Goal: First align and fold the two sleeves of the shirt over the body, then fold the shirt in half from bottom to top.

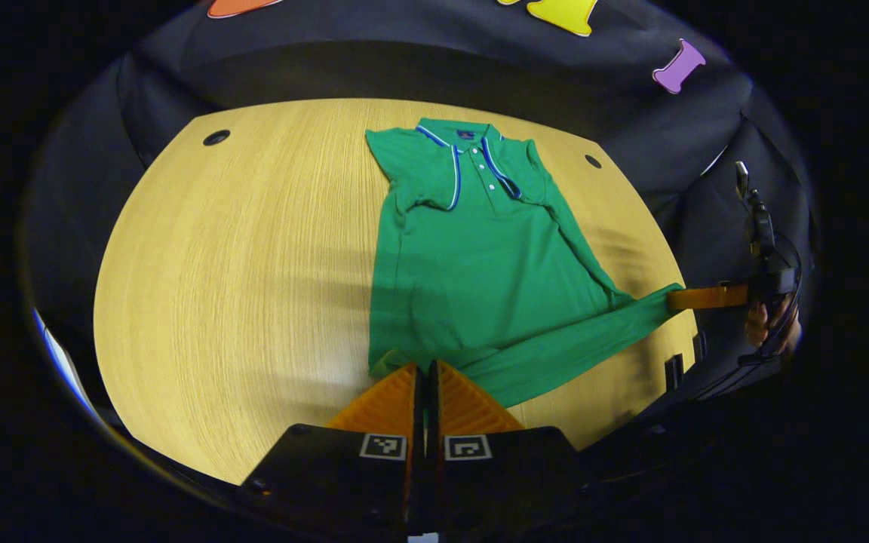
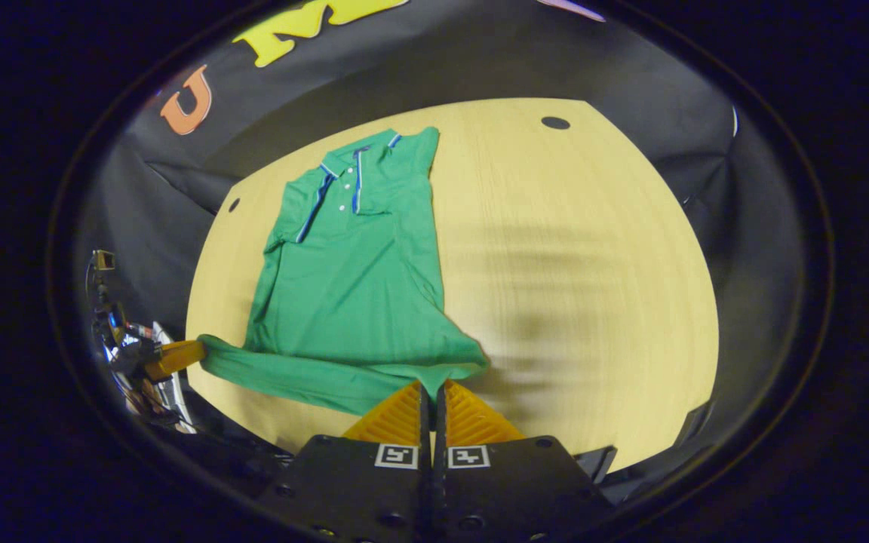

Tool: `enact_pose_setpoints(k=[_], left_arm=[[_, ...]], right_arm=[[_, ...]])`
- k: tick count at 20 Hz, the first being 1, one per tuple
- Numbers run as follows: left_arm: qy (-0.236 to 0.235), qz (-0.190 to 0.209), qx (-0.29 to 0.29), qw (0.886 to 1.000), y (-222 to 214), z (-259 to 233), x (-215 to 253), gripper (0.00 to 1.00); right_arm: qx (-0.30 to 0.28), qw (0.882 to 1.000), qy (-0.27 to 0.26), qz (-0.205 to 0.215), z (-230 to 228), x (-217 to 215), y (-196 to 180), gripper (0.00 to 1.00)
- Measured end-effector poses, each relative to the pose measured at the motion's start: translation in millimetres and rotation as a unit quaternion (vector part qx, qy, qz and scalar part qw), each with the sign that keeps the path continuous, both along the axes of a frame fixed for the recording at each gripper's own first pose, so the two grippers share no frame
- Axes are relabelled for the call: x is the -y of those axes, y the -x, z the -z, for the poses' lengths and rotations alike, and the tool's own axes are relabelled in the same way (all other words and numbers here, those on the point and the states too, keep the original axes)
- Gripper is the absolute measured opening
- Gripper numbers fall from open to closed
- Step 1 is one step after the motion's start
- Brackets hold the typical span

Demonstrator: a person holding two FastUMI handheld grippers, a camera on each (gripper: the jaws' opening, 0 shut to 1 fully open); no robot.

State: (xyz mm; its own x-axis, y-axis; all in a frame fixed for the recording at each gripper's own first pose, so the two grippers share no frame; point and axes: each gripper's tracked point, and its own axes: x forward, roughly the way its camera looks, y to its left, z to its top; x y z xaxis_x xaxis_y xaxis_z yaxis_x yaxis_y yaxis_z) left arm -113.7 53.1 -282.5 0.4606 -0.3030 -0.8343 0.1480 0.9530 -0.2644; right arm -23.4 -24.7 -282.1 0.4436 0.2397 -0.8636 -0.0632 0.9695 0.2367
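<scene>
With both sleeves already lying over its body, the green shirt (image 1: 472, 279) lies on the tabletop (image 1: 238, 302) toward its far edge, and the left claw (image 1: 425, 377) and right claw (image 2: 431, 396), each pinching a hem corner near the near edge, look ready to carry the bottom up to the collar.

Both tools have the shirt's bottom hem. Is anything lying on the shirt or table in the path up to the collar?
Nothing visible. The left tool and right tool pinch the green shirt at its hem; its body up to the collar is bare, as is the table beside it.
</scene>
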Motion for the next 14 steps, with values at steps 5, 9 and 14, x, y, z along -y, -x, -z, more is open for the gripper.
enact_pose_setpoints(k=[5,9,14], left_arm=[[-0.015,-0.003,0.049,0.999,-51.0,-18.4,-4.7,0.06],[-0.023,-0.013,0.094,0.995,-109.2,-36.0,-7.0,0.06],[-0.026,-0.028,0.143,0.989,-171.8,-59.0,1.5,0.06]], right_arm=[[0.060,0.998,0.025,-0.020,-30.6,-0.7,-49.2,0.00],[0.097,0.995,0.032,-0.015,-49.5,-10.2,-84.4,0.00],[0.144,0.988,0.049,-0.015,-77.5,-20.5,-135.5,0.00]])
